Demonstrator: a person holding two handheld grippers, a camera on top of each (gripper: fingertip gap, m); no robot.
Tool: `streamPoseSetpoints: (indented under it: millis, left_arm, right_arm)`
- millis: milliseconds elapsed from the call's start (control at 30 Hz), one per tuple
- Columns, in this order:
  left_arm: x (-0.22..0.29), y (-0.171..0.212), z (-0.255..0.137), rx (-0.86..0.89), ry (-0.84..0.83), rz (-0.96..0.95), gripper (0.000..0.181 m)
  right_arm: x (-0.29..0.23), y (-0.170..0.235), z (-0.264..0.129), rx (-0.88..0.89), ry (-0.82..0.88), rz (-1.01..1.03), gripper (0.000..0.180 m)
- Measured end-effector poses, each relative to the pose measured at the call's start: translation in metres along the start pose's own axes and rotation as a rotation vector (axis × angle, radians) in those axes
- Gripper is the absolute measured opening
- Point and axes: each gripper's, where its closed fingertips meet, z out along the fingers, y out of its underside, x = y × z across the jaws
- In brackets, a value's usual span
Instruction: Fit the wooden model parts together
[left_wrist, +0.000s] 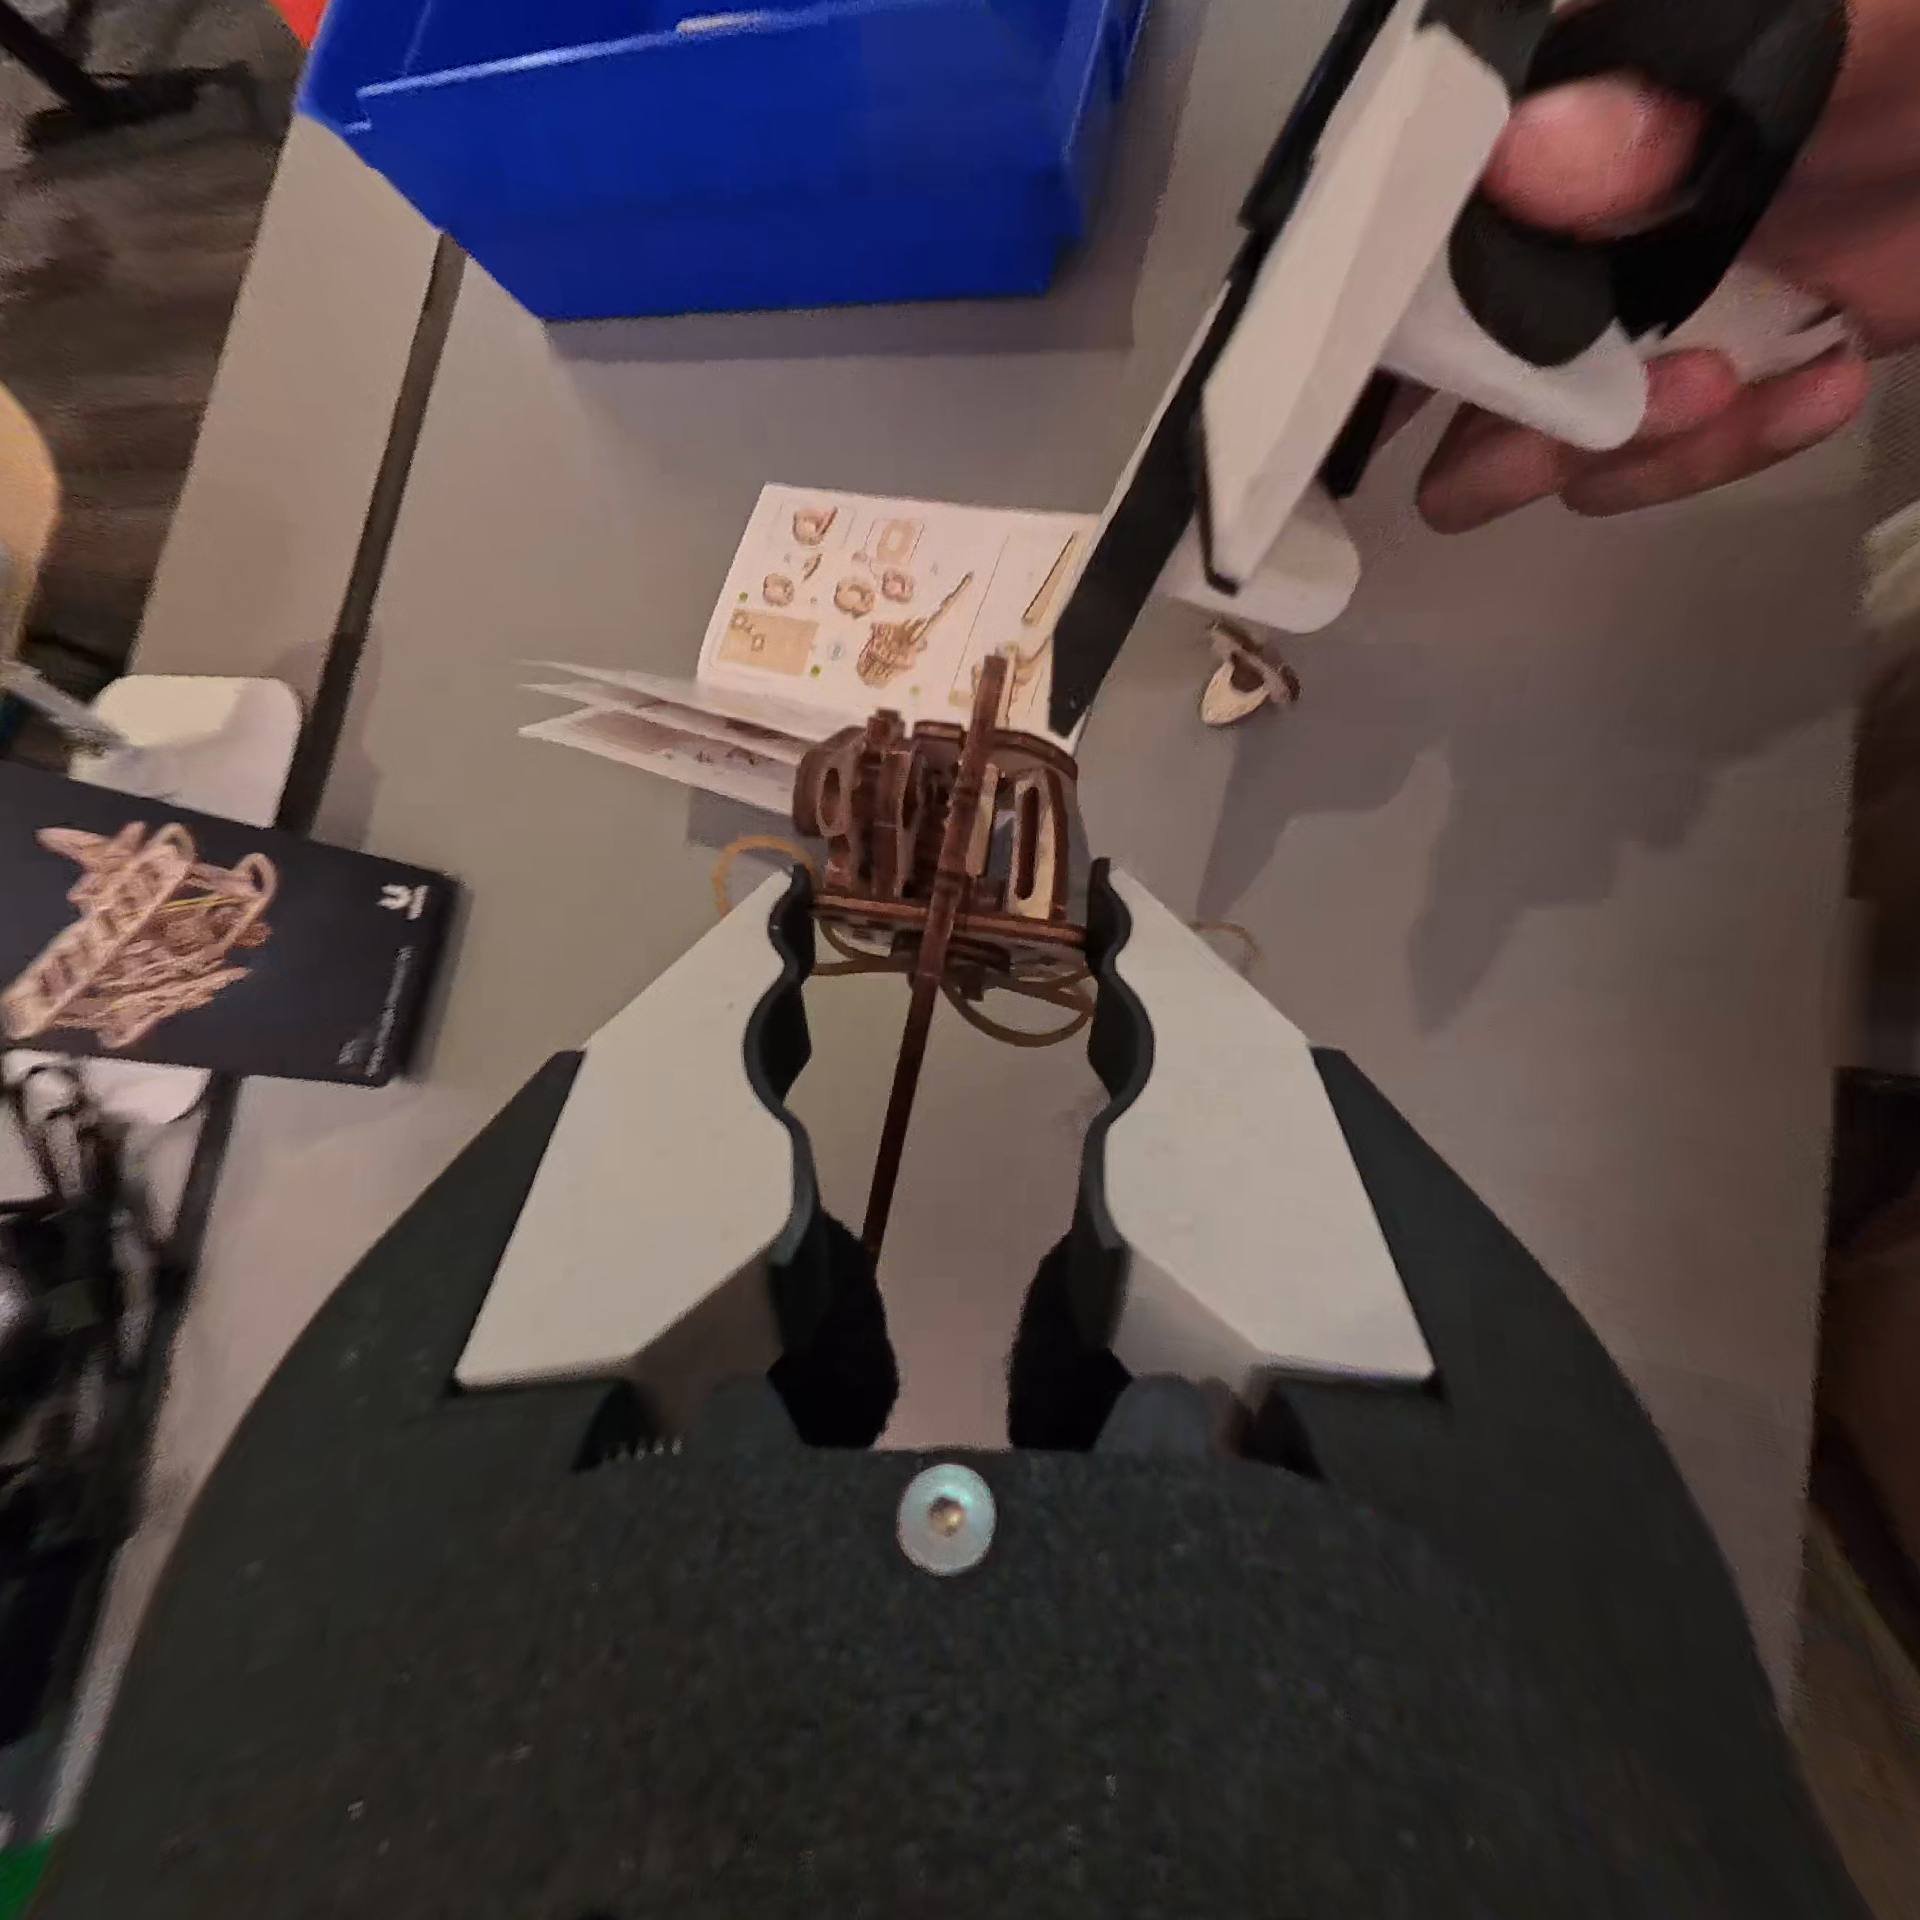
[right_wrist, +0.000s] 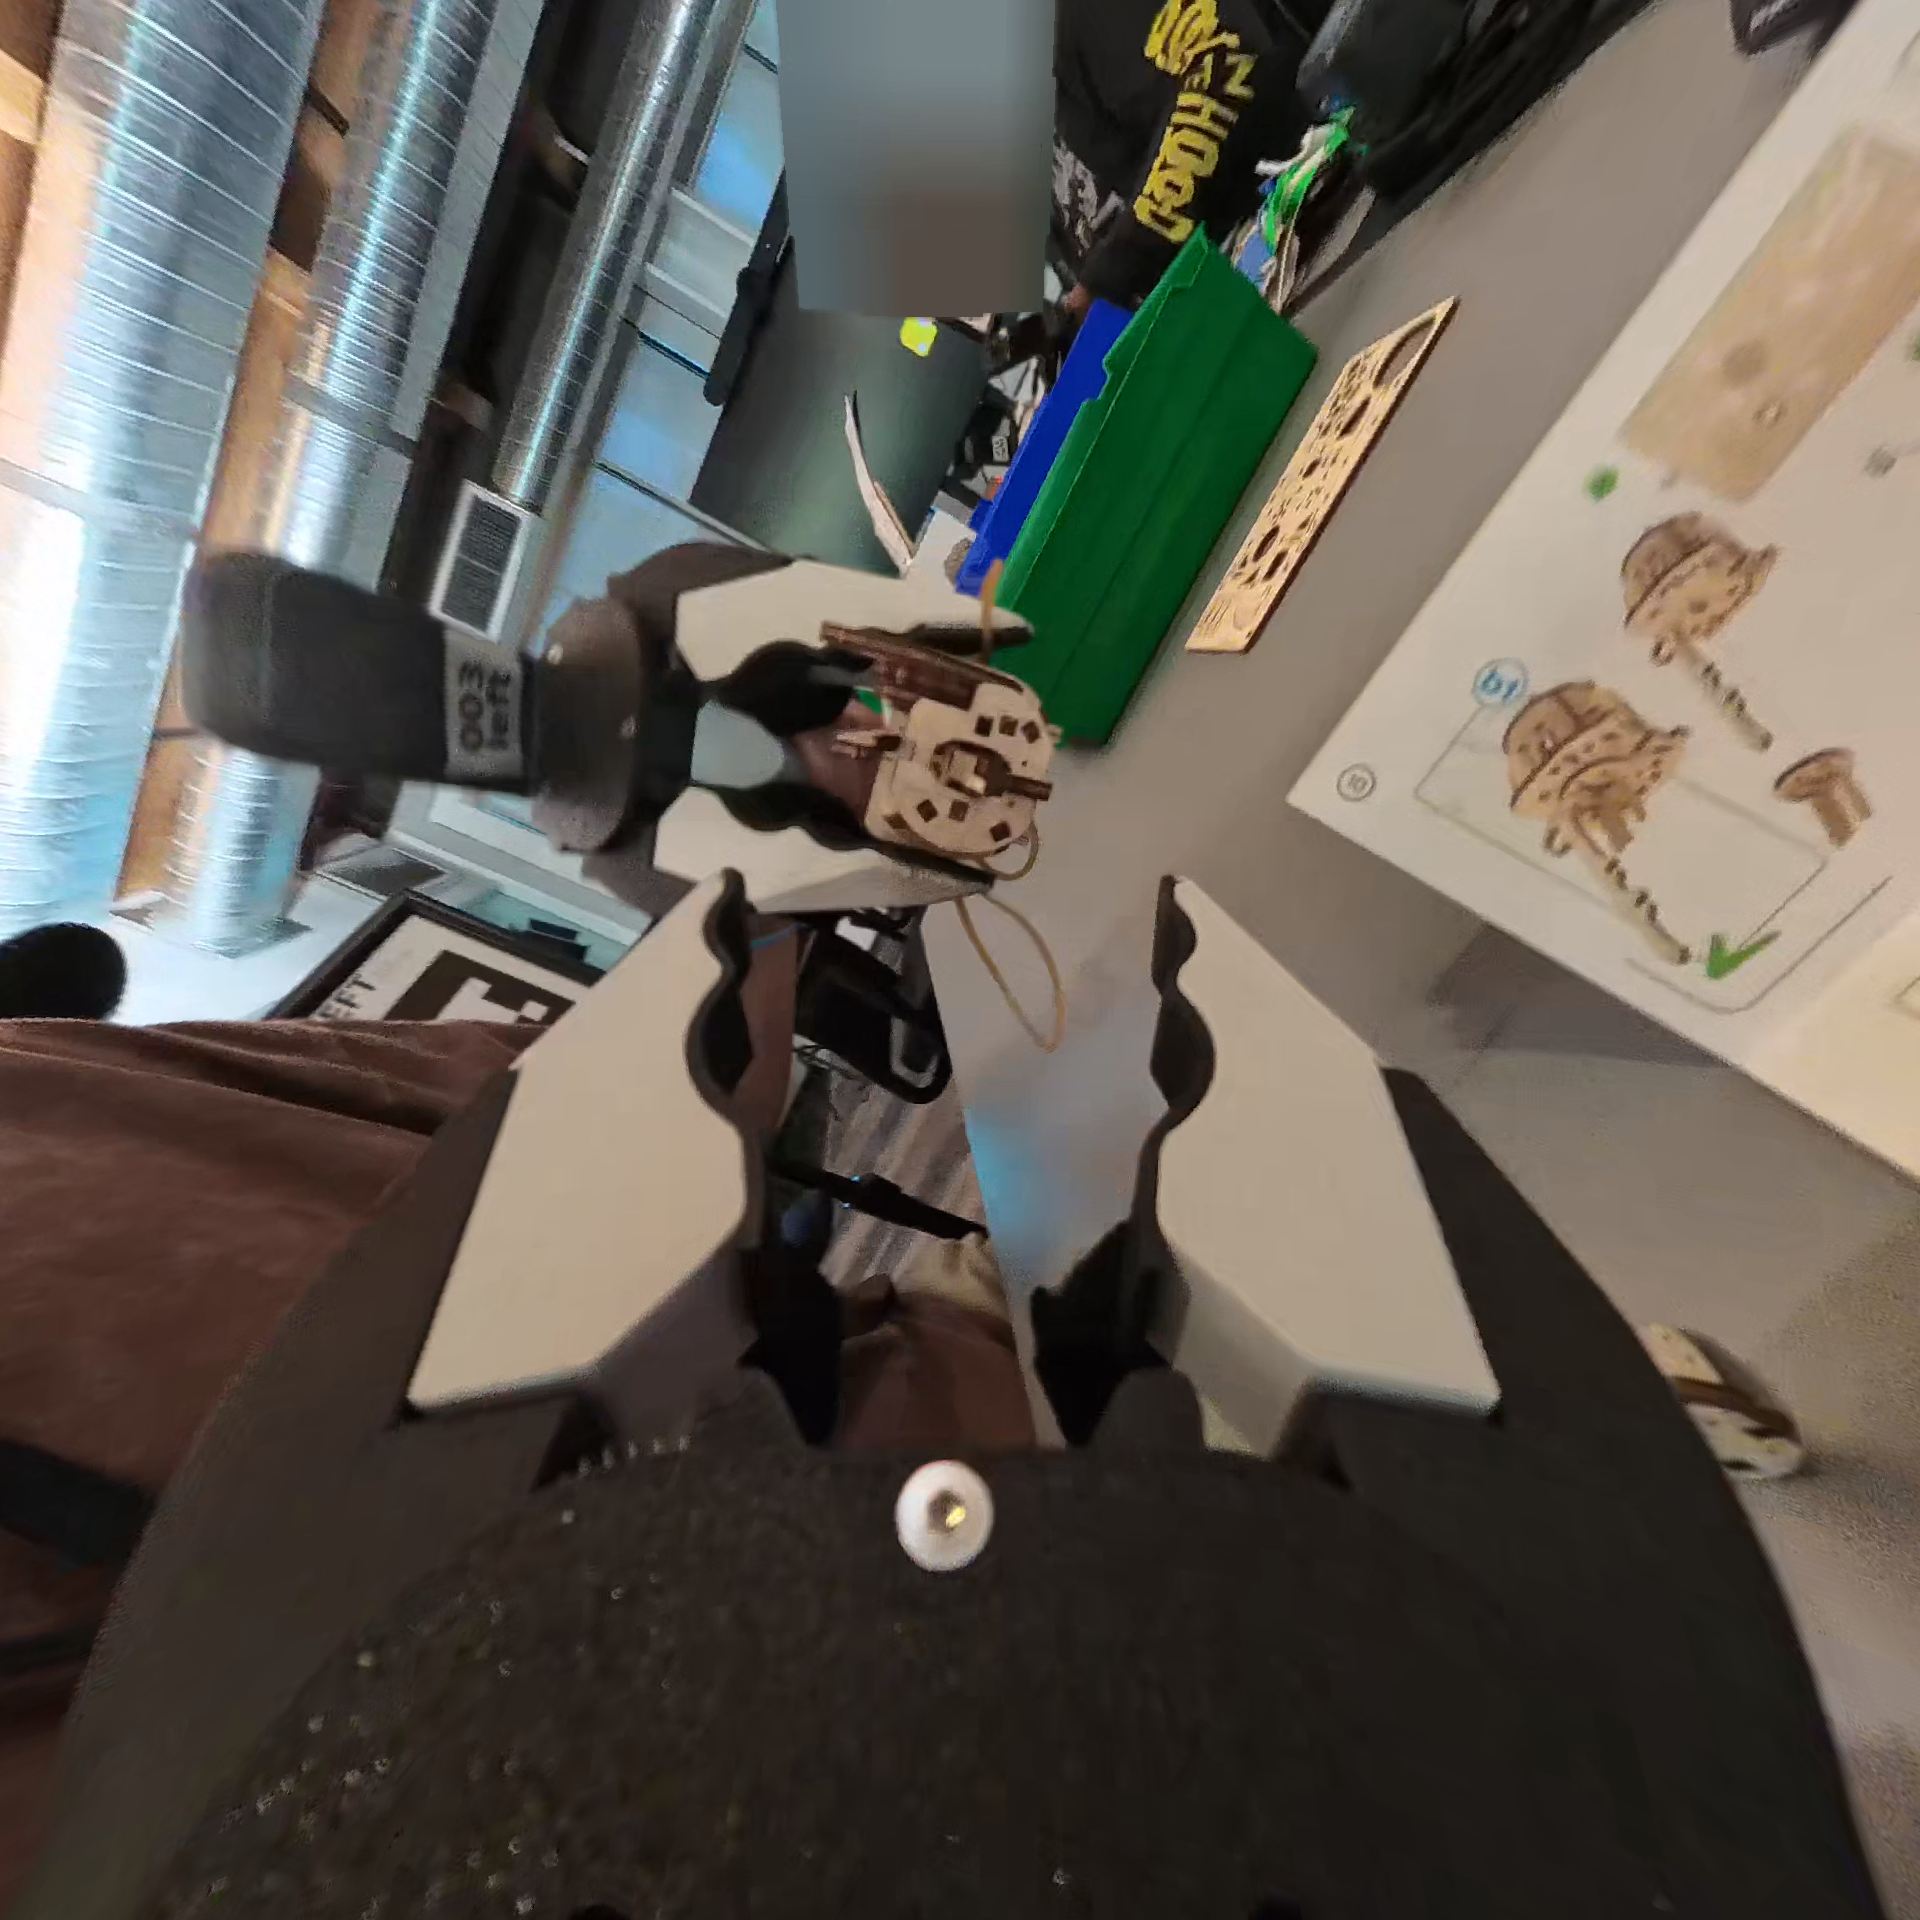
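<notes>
From where I stand, the left gripper (left_wrist: 945, 914) is clamped on the wooden model (left_wrist: 935, 821), pinching its flat base between both fingertips while a thin wooden rod (left_wrist: 902, 1101) runs back between the fingers toward six o'clock. Rubber-band loops (left_wrist: 1023, 1013) hang under the base. The right gripper (right_wrist: 951, 914) holds nothing, its fingers spread wide apart; in the left wrist view it hangs at one o'clock in a hand (left_wrist: 1704, 312), one dark fingertip just above the model. Past the model at twelve o'clock lies one open instruction booklet (left_wrist: 873, 613), partly hidden by the model. One small loose wooden piece (left_wrist: 1247, 681) sits on the grey table (left_wrist: 1507, 935) at one o'clock. One dark box (left_wrist: 223, 951) rests at nine o'clock. Farthest out, one blue bin (left_wrist: 727, 156) stands at eleven o'clock.
</notes>
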Motion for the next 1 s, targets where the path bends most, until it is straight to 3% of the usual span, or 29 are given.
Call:
streamPoseSetpoints:
  millis: [200,500,600,1000]
  left_arm:
    - [0.025,-0.001,-0.002,-0.025,-0.15,0.105,0.05]
    - [0.038,-0.011,-0.015,0.034,-0.236,0.13,0.05]
    - [0.044,-0.012,-0.016,0.049,-0.232,0.145,0.05]
    - [0.048,-0.014,-0.018,0.068,-0.256,0.176,0.05]
  right_arm:
    - [-0.001,0.015,0.014,-0.025,-0.031,-0.006,0.085]
    - [-0.016,0.028,0.016,-0.062,-0.115,-0.042,0.054]
    - [-0.018,0.029,0.014,-0.06,-0.128,-0.034,0.051]
    - [-0.021,0.033,0.013,-0.059,-0.164,-0.001,0.057]
